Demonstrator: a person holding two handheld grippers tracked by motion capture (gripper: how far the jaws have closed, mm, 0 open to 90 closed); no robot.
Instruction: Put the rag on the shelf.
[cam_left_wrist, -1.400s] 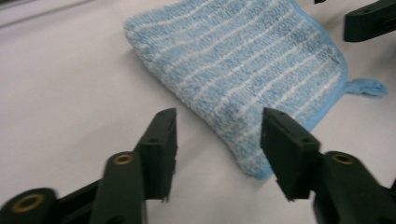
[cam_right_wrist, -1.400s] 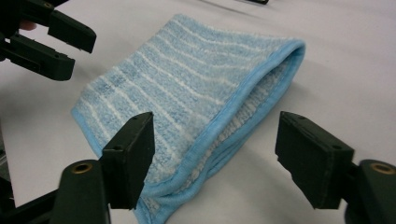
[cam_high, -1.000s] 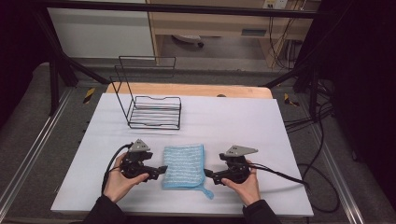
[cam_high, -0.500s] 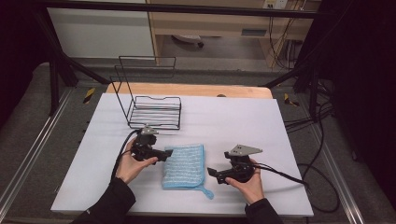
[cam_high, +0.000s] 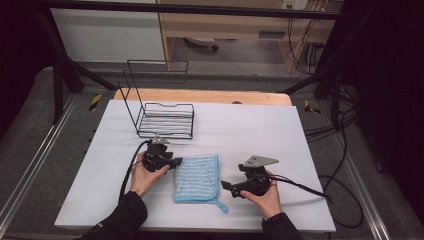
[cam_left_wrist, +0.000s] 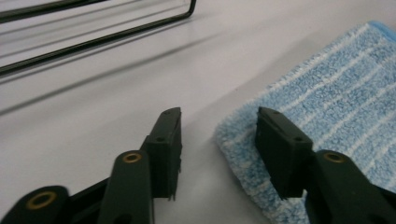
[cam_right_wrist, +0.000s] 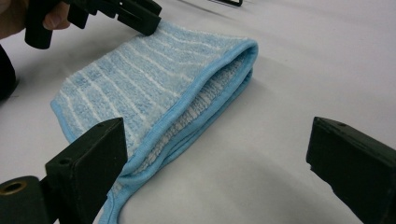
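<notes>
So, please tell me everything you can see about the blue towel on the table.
The blue towel looks like terry cloth with thin white stripes and a plain blue hem. It lies flat, folded into layers, on the white table, a small loop at its near corner. The open left gripper straddles its far-left corner.

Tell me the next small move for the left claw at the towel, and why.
Probably ease the left claw a little further onto the towel and close it. Its jaws stand open astride the folded towel's far left corner, one on the bare table, the other over the cloth, so nothing is gripped yet. The right claw is open too, at the towel's near right edge.
</notes>
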